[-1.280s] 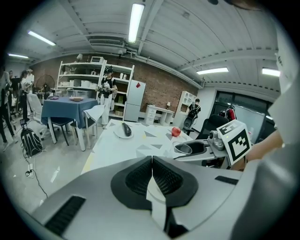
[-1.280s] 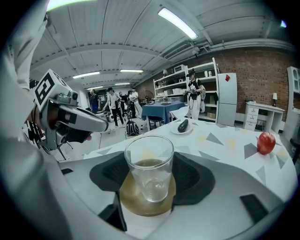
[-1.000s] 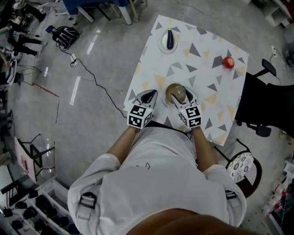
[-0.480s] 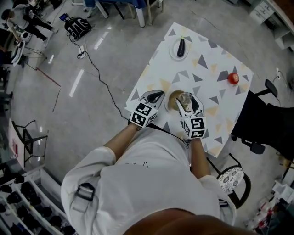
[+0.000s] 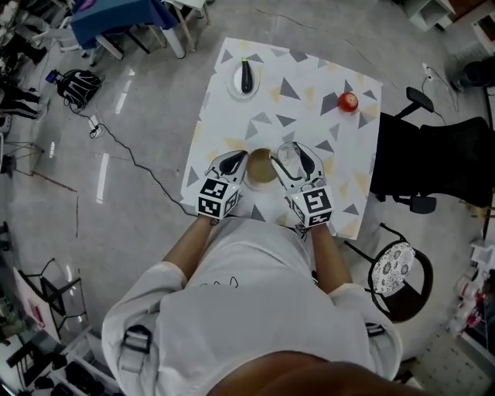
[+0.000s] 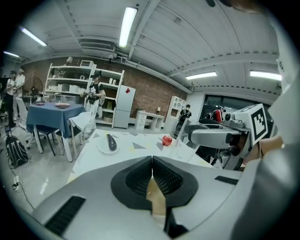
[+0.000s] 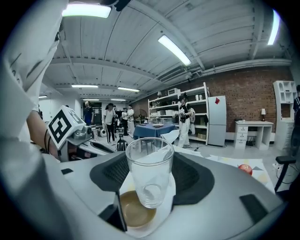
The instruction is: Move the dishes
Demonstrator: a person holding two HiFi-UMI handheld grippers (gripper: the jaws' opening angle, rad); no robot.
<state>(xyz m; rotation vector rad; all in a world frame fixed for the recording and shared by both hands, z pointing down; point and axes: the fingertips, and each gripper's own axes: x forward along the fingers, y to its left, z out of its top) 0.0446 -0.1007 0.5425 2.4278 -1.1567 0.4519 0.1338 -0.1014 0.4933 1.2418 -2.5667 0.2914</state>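
A clear drinking glass (image 7: 150, 173) stands upright between the jaws of my right gripper (image 7: 151, 174), which is shut on it. In the head view the glass (image 5: 286, 155) is lifted beside a brown dish (image 5: 260, 166) lying on the patterned table (image 5: 309, 69). Under the glass the brown dish (image 7: 135, 210) shows again. My left gripper (image 5: 230, 165) sits at the dish's left edge, shut, its jaw tips meeting (image 6: 152, 159); a tan sliver shows in the slit behind them. At the far end, an eggplant (image 5: 247, 75) lies on a white plate (image 5: 235, 83).
A red fruit (image 5: 348, 101) lies near the table's far right corner. A black office chair (image 5: 433, 166) and a stool with a patterned seat (image 5: 394, 274) stand to the right. A blue table (image 5: 116, 15), a bag (image 5: 77, 85) and a floor cable are to the left.
The right gripper has carried the glass off the brown dish towards the right. The left gripper has closed in on the dish's left edge. The head view has shifted.
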